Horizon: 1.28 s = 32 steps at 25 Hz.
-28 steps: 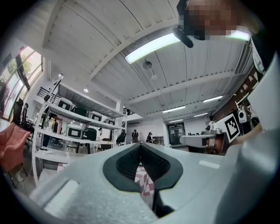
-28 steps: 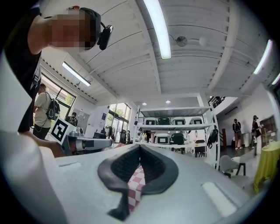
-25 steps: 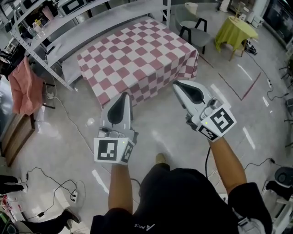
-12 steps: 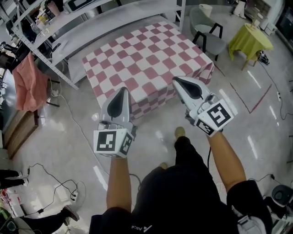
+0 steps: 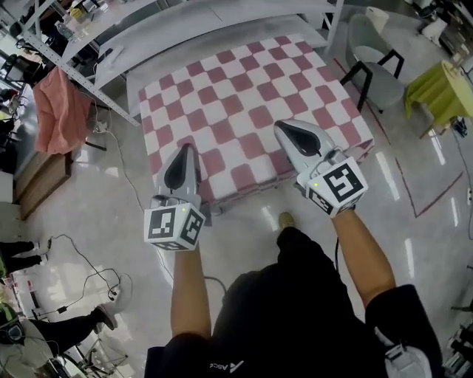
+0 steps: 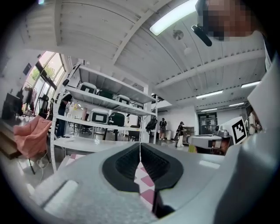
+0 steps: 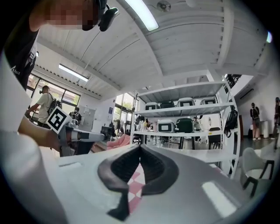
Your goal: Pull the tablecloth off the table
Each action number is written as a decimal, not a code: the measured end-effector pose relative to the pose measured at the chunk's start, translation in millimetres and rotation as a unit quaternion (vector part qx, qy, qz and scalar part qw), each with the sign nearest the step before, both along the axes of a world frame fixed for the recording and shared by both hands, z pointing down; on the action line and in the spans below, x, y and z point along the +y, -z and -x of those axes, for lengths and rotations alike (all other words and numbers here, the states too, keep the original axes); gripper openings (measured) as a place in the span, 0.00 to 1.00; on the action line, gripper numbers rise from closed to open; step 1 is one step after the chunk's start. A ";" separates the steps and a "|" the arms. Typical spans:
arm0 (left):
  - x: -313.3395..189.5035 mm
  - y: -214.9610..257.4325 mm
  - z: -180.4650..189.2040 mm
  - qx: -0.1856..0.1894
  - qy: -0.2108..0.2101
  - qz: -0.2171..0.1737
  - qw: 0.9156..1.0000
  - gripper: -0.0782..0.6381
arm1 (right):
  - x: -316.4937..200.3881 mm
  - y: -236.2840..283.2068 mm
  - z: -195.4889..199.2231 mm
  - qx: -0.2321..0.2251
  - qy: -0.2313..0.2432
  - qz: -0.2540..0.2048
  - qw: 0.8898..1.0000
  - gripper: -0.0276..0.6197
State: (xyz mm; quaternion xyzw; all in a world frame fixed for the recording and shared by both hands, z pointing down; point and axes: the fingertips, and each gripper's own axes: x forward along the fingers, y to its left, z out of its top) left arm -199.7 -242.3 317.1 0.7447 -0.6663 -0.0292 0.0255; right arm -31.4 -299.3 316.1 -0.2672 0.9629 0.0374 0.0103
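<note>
A red-and-white checked tablecloth (image 5: pixel 244 111) covers the table ahead of me and hangs over its near edge. My left gripper (image 5: pixel 181 151) hovers above the cloth's near left part with its jaws shut and nothing between them. My right gripper (image 5: pixel 283 129) hovers over the near right part, also shut and empty. In the left gripper view the black pads (image 6: pixel 127 164) meet, with checked tablecloth (image 6: pixel 146 183) showing through the gap below. The right gripper view shows the same: closed pads (image 7: pixel 151 168) over checked tablecloth (image 7: pixel 133 183).
A white metal shelf rack (image 5: pixel 185 22) stands just behind the table. A pink cloth (image 5: pixel 63 118) hangs at the left by a wooden crate (image 5: pixel 37 184). A grey chair (image 5: pixel 377 63) and a yellow-covered table (image 5: pixel 443 85) stand at the right. Cables (image 5: pixel 81 288) lie on the floor at my left.
I have stepped closer to the table: both grippers have gone from over the floor in front of it to above the cloth's near edge. Their jaws stay shut.
</note>
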 end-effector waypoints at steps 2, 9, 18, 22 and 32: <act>-27.0 -11.0 -0.6 0.003 0.018 0.016 1.000 0.13 | -31.3 -11.3 -0.3 0.004 0.008 0.011 1.000 0.05; -108.7 -41.4 1.3 0.013 0.078 0.069 0.994 0.13 | -127.4 -53.7 4.6 0.038 0.033 0.066 0.997 0.05; -172.2 -126.8 30.5 0.033 0.124 0.209 0.969 0.37 | -202.0 -128.6 23.7 0.106 0.018 0.154 0.982 0.27; -185.0 -165.9 46.7 0.041 0.138 0.267 0.953 0.44 | -222.8 -167.2 26.4 0.154 -0.007 0.185 0.971 0.40; -195.5 -250.2 86.7 0.066 0.166 0.402 0.898 0.53 | -272.8 -248.2 28.1 0.260 -0.065 0.270 0.925 0.60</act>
